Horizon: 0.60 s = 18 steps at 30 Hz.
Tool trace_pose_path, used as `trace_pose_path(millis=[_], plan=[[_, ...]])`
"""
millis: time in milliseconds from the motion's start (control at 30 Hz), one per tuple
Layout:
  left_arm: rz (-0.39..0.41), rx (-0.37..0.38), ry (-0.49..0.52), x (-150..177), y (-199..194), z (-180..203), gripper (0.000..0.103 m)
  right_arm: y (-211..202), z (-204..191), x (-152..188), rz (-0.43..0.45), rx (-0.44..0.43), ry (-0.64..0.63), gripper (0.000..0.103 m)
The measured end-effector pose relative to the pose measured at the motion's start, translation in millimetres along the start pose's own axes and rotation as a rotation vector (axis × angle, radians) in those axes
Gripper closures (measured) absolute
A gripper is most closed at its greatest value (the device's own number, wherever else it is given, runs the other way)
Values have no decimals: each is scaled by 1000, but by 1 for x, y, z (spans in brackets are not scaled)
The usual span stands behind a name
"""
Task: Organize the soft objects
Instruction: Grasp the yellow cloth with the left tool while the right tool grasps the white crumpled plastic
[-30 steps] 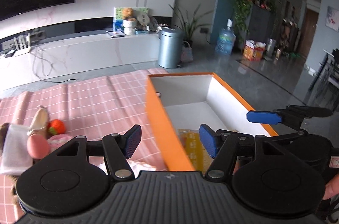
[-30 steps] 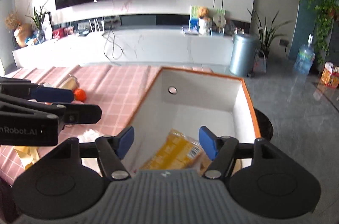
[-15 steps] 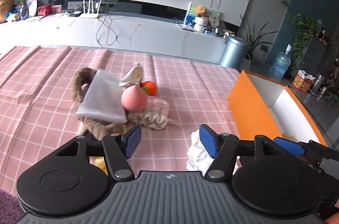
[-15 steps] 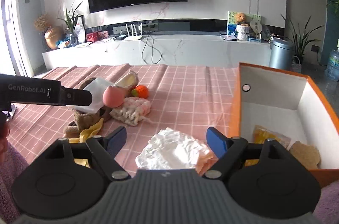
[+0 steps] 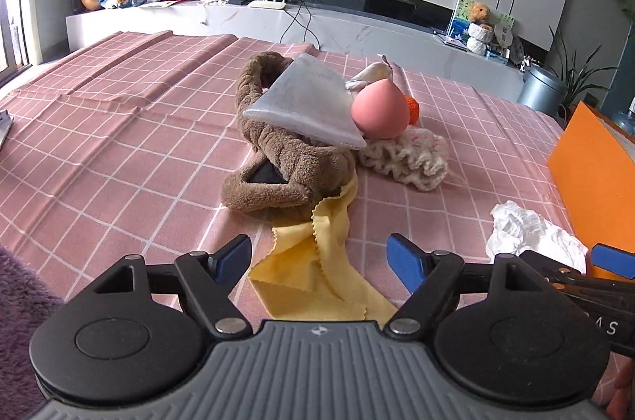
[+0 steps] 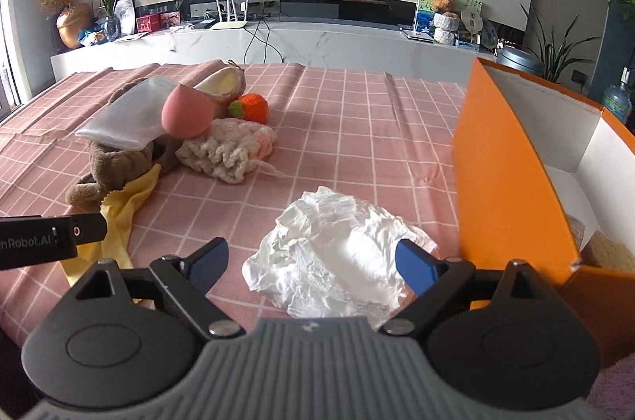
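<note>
The left gripper (image 5: 320,263) is being held with fingers spread, its jaws just having opened, over the yellow cloth (image 5: 317,273) on the pink checked tablecloth (image 5: 119,142). The right gripper (image 6: 313,263), likewise just opened wide, is being pointed at the crumpled white cloth (image 6: 333,253) beside the orange box (image 6: 504,182); nothing is being pinched.

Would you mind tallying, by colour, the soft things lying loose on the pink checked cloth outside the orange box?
Brown: 1, the plush toy
Silver-grey: 1, the flat pouch
Pink: 1, the egg-shaped sponge
Cream: 2, the knitted piece and the shell-like pouch
Orange: 1, the crocheted ball
Yellow: 1, the cloth
White: 1, the crumpled cloth
Total: 8
</note>
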State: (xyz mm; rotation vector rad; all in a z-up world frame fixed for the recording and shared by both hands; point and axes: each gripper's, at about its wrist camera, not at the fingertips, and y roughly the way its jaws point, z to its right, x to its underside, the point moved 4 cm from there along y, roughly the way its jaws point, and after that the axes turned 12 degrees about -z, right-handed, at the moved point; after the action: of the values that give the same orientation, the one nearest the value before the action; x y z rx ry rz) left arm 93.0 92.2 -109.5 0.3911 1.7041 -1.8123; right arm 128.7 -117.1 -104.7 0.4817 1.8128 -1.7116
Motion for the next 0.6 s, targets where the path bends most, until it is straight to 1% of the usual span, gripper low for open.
trace_pose_path(millis=[67, 100, 233, 300, 367, 433, 500, 600], plan=[[-2, -19, 2, -1, 11, 1, 12, 7, 1, -2, 30, 31, 31, 5], [-5, -26, 6, -1, 16, 2, 12, 10, 2, -4, 31, 38, 45, 4], [-18, -32, 22, 0, 24, 3, 12, 29, 8, -9, -13, 36, 100, 3], [-25, -43, 20, 0, 28, 2, 12, 34, 7, -9, -16, 54, 89, 3], [-36, -53, 18, 1, 33, 2, 15, 40, 5, -8, -22, 81, 63, 3], [-24, -70, 39, 2, 35, 5, 17, 45, 5, -6, -37, 87, 53, 3], [-16, -83, 59, 2, 36, 8, 18, 48, 5, -5, -34, 93, 51, 3], [-3, -93, 103, 4, 37, 13, 25, 51, 5, -3, -38, 94, 48, 3]])
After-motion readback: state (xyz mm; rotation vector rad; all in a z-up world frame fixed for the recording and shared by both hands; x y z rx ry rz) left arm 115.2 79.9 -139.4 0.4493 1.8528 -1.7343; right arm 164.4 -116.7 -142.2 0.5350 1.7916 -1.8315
